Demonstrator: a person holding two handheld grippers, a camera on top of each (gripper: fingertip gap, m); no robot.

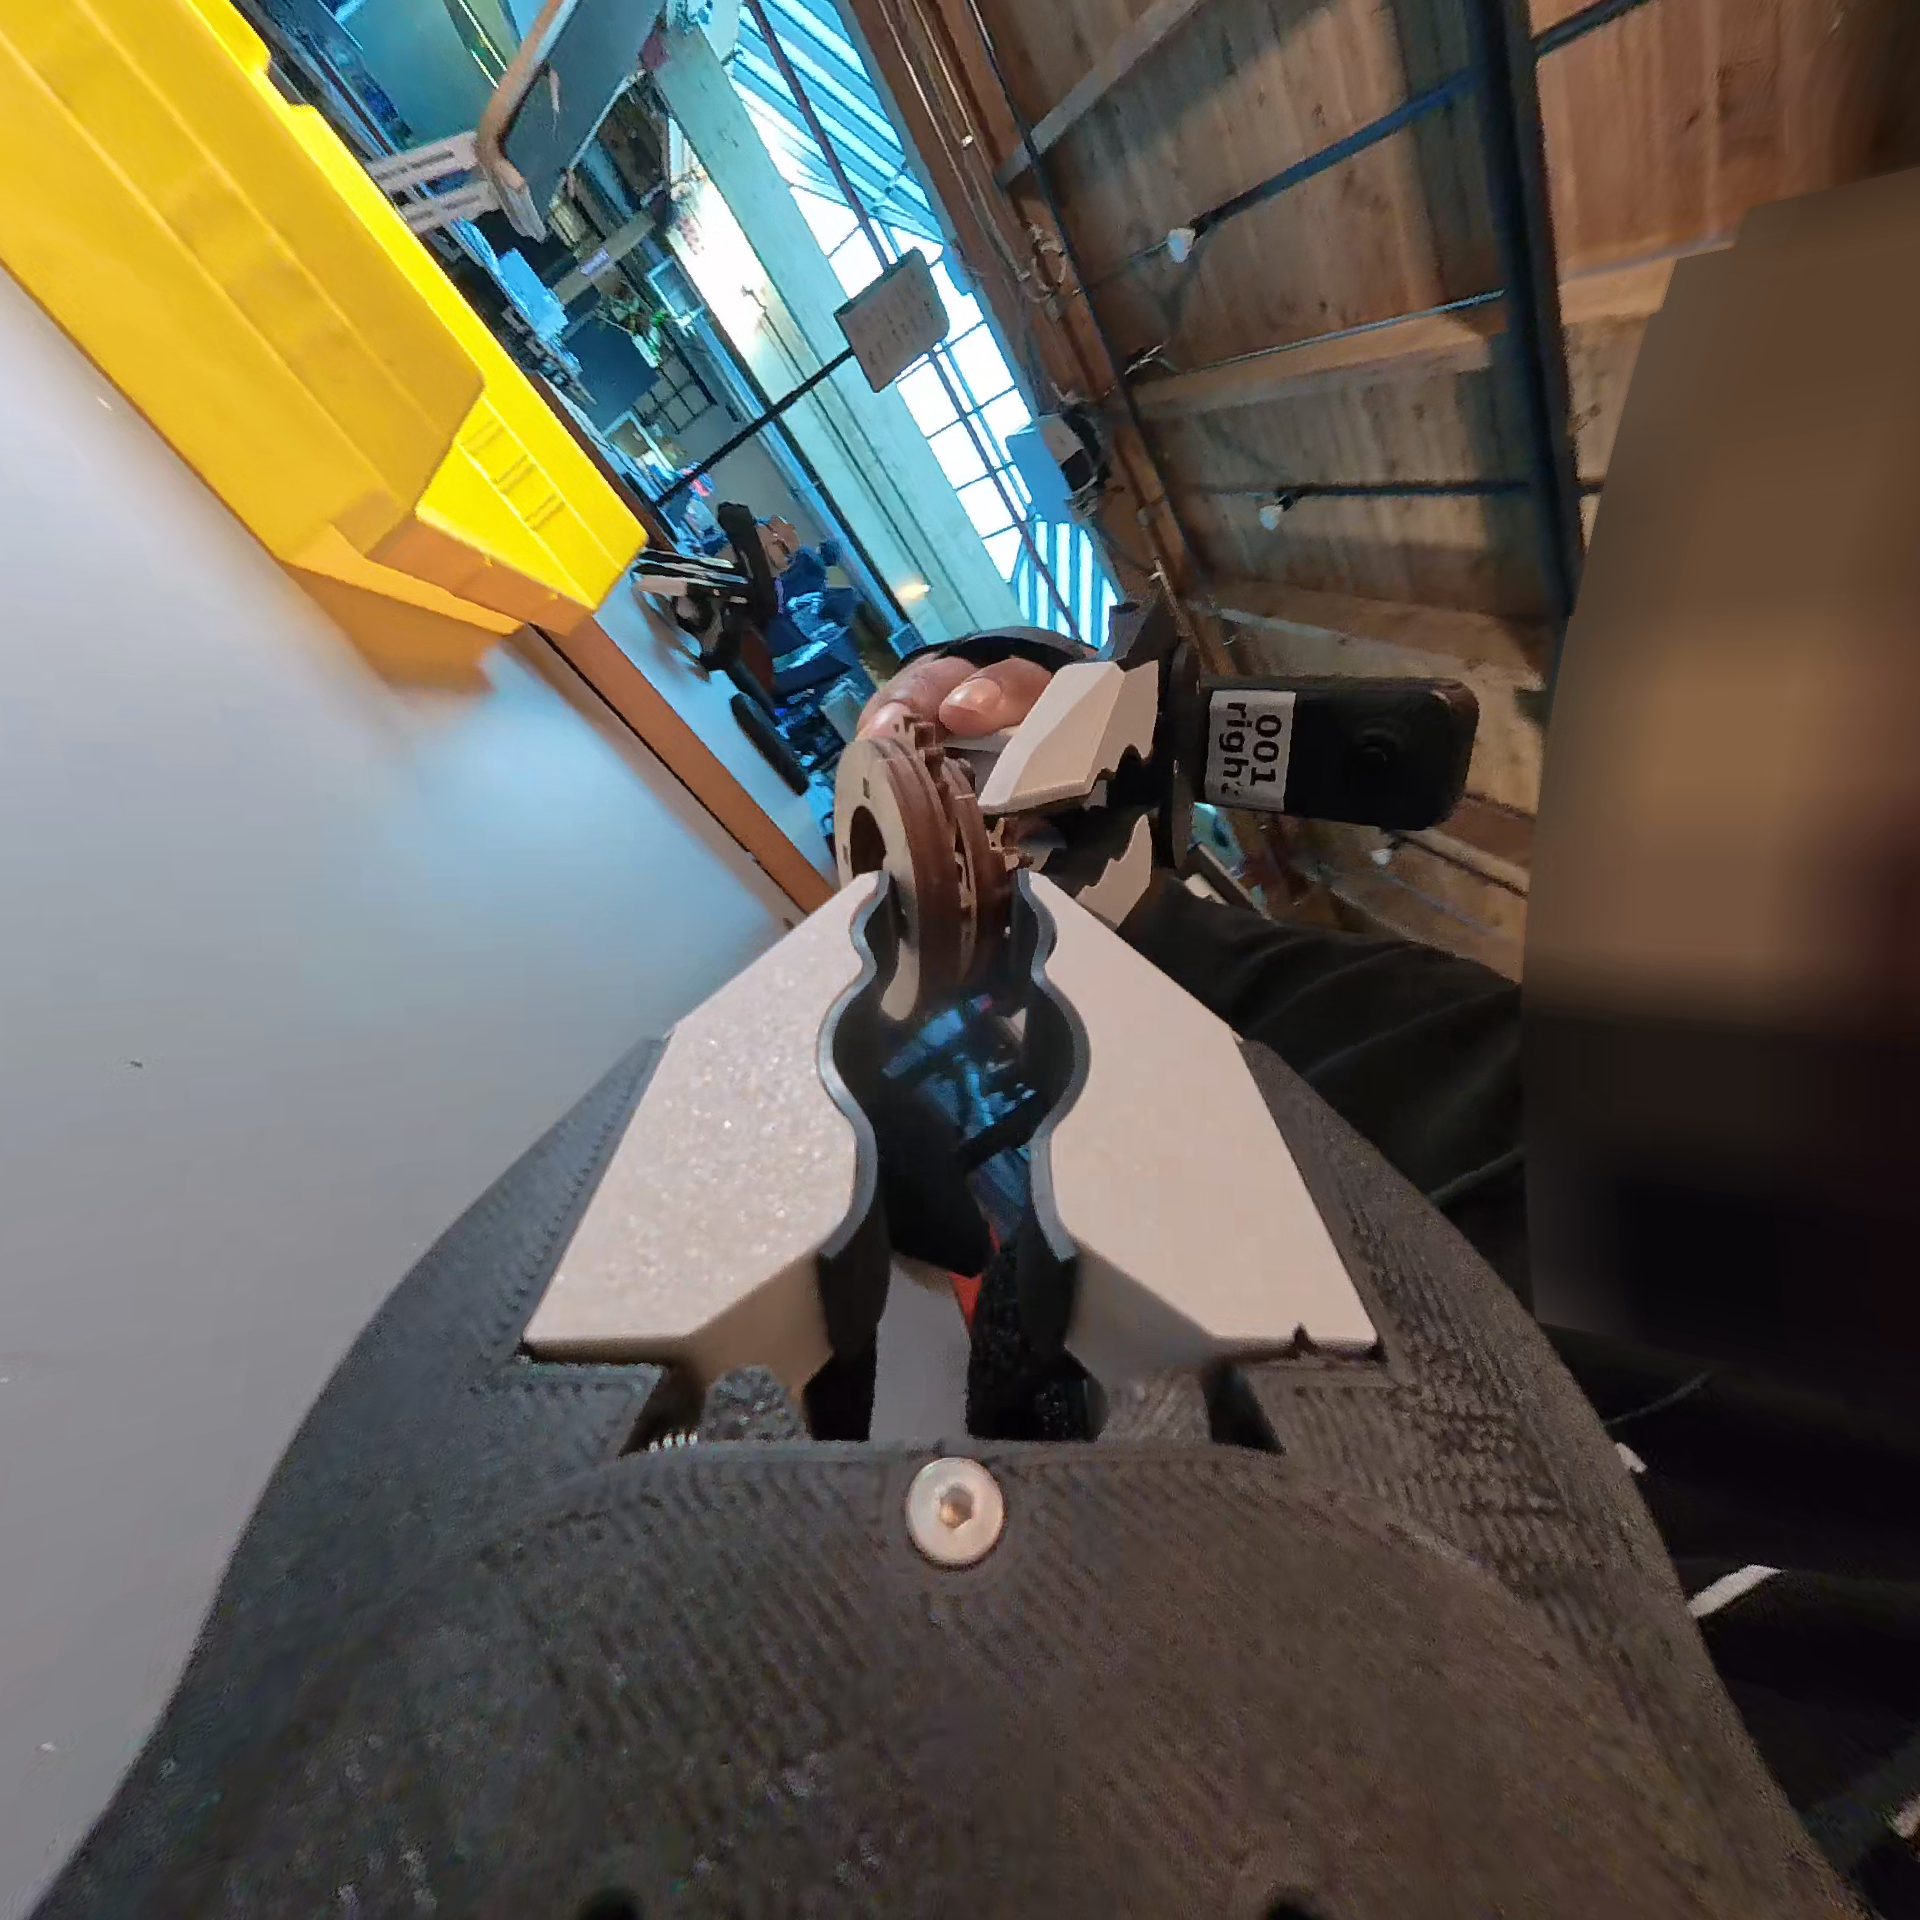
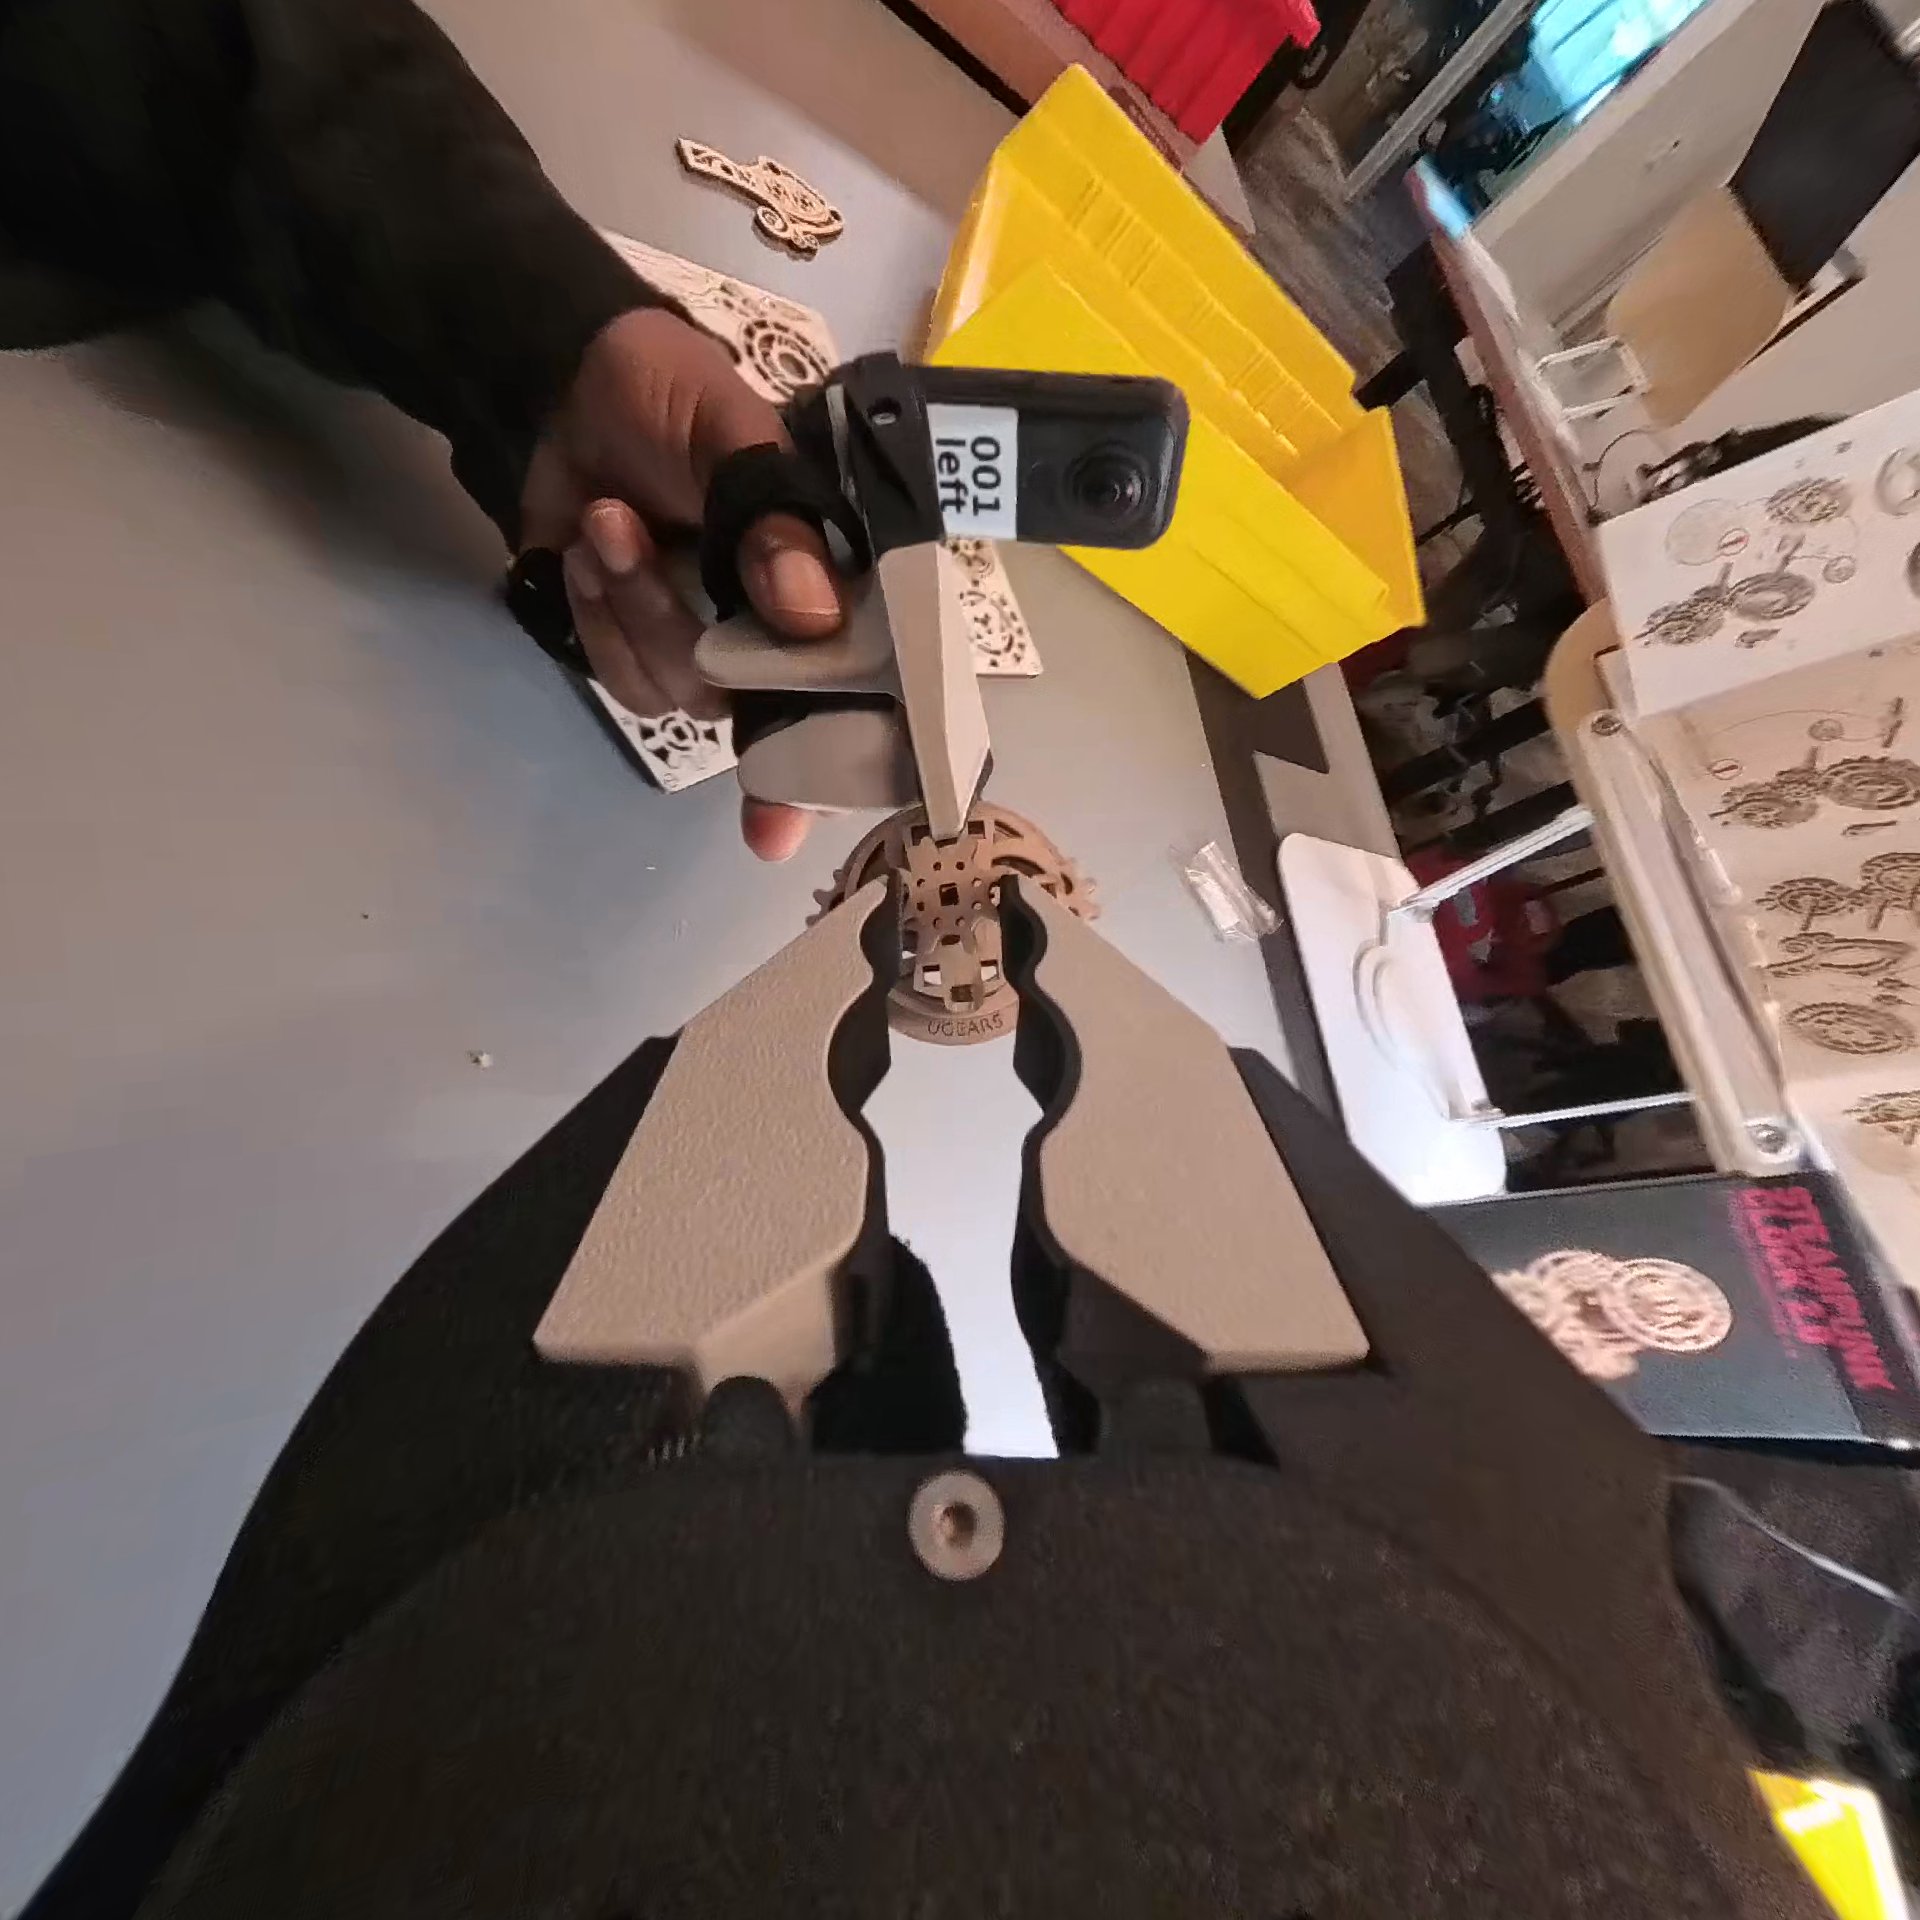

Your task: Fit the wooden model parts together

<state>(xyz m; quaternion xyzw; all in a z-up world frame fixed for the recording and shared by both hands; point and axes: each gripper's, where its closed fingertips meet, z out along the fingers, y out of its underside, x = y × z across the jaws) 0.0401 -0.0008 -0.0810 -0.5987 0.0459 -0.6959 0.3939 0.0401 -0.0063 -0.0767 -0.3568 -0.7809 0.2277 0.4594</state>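
A round brown wooden gear assembly (image 1: 920, 831) is held in the air between both grippers. My left gripper (image 1: 951, 894) is shut on its rim, with the discs edge-on between the tips. In the right wrist view the assembly (image 2: 951, 925) shows a gear wheel behind a pale perforated hub piece (image 2: 945, 904). My right gripper (image 2: 951, 899) is shut on that hub piece from the opposite side. The left gripper (image 2: 951, 821) comes down onto the wheel from above. The right gripper (image 1: 1039, 810) shows behind the assembly. A hand holds each gripper.
The grey table (image 2: 260, 831) carries yellow bins (image 2: 1174, 416), also in the left wrist view (image 1: 312, 312). It also carries wooden part sheets (image 2: 769, 332), a loose cut-out (image 2: 758, 192) and a small clear bag (image 2: 1221, 883). Instruction sheets (image 2: 1787, 831) and a black box (image 2: 1662, 1309) lie at right.
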